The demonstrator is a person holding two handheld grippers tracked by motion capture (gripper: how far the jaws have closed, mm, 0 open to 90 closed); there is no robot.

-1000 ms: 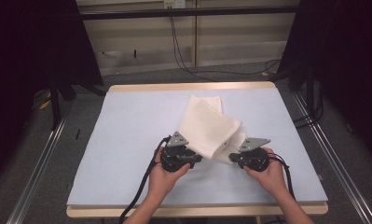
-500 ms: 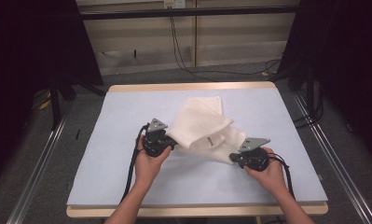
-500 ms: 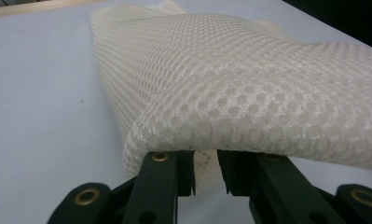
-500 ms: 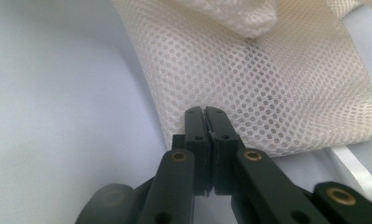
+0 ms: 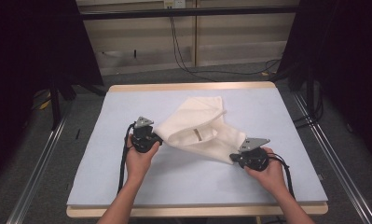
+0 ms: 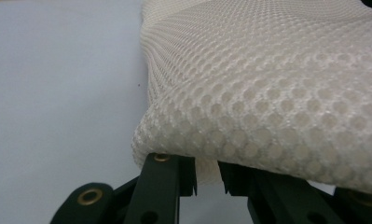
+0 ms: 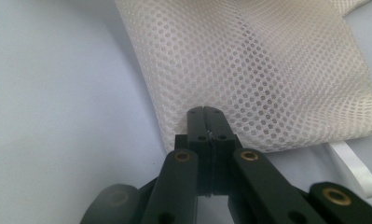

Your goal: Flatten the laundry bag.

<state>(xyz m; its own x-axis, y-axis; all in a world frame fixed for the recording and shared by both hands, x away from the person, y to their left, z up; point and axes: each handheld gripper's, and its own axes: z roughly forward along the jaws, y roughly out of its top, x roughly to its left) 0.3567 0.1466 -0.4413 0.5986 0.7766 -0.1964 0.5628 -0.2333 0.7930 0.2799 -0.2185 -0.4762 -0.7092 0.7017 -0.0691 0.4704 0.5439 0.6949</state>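
Left gripper view, mesh cloth (image 6: 267, 93) hiding claw tips

Legible text, labels, brands, numbers, signs: none found.

- Cream honeycomb-mesh fabric bag (image 5: 197, 128): carries a small sewn tag (image 5: 198, 136) on its upper face, too small to read in the high view; the mesh in both gripper views is unprinted.
- Pale blue table covering (image 5: 104, 172): unmarked.
- Small plate on the wall at the top edge of the high view (image 5: 169, 3): markings too small to tell.
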